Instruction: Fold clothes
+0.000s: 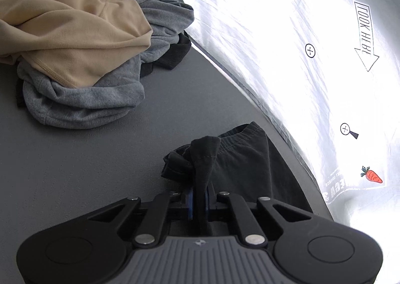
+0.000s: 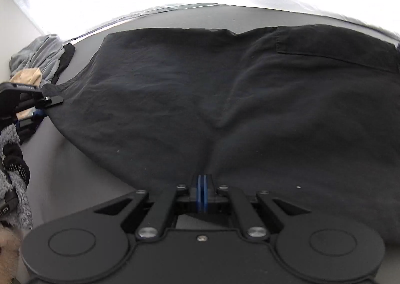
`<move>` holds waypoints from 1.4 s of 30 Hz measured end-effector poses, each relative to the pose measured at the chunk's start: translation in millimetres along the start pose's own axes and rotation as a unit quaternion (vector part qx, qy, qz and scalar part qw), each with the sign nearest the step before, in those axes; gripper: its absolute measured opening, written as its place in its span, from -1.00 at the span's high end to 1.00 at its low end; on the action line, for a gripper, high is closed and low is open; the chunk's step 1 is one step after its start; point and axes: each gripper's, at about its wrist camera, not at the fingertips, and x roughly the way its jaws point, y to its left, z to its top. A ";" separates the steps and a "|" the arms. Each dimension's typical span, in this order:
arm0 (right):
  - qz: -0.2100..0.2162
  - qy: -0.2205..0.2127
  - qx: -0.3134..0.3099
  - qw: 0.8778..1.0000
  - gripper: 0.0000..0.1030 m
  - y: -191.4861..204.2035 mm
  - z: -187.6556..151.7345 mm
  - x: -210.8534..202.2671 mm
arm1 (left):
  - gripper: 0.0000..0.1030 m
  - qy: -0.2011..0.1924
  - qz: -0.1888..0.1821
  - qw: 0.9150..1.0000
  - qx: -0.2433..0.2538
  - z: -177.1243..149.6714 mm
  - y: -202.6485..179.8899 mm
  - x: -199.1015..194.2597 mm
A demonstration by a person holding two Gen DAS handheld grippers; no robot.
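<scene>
A black garment (image 2: 200, 99) lies spread over the grey table, a seam or pocket edge near its far right. My right gripper (image 2: 202, 192) is shut on its near edge, the blue pads pressed together on the cloth. My left gripper (image 1: 199, 199) is shut on a bunched corner of the same black garment (image 1: 225, 159), which rises in a fold between the pads. In the right wrist view the left gripper (image 2: 40, 106) shows at the far left, holding the garment's left corner.
A pile of beige (image 1: 67, 21) and grey clothes (image 1: 82, 101) sits on the grey table (image 1: 75, 171) at the far left. A white printed sheet with carrots and arrows (image 1: 312, 59) hangs beyond the table's far edge. A gloved hand and fuzzy sleeve (image 2: 15, 159) show at left.
</scene>
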 end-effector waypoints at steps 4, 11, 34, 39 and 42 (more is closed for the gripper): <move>-0.025 -0.027 0.059 0.998 0.93 -35.0 3.5 -14.9 | 0.89 -0.011 -0.020 1.000 0.010 5.7 -11.3 -13.0; -0.052 -0.101 0.175 0.978 0.93 -106.9 -8.7 -64.9 | 0.90 -0.055 -0.117 0.975 0.179 1.3 -126.0 -74.4; -0.145 -0.217 0.322 0.910 0.22 -294.0 -102.6 -165.2 | -0.59 0.183 -0.275 0.811 0.483 -279.6 -288.2 -66.0; -0.073 -0.188 0.228 0.953 0.16 -274.4 -49.5 -130.0 | -0.60 0.141 -0.126 0.908 0.373 -215.9 -236.5 -25.8; -0.096 -0.139 0.200 0.965 0.14 -261.2 -35.0 -100.2 | -0.60 0.157 -0.018 0.926 0.342 -204.4 -211.3 3.4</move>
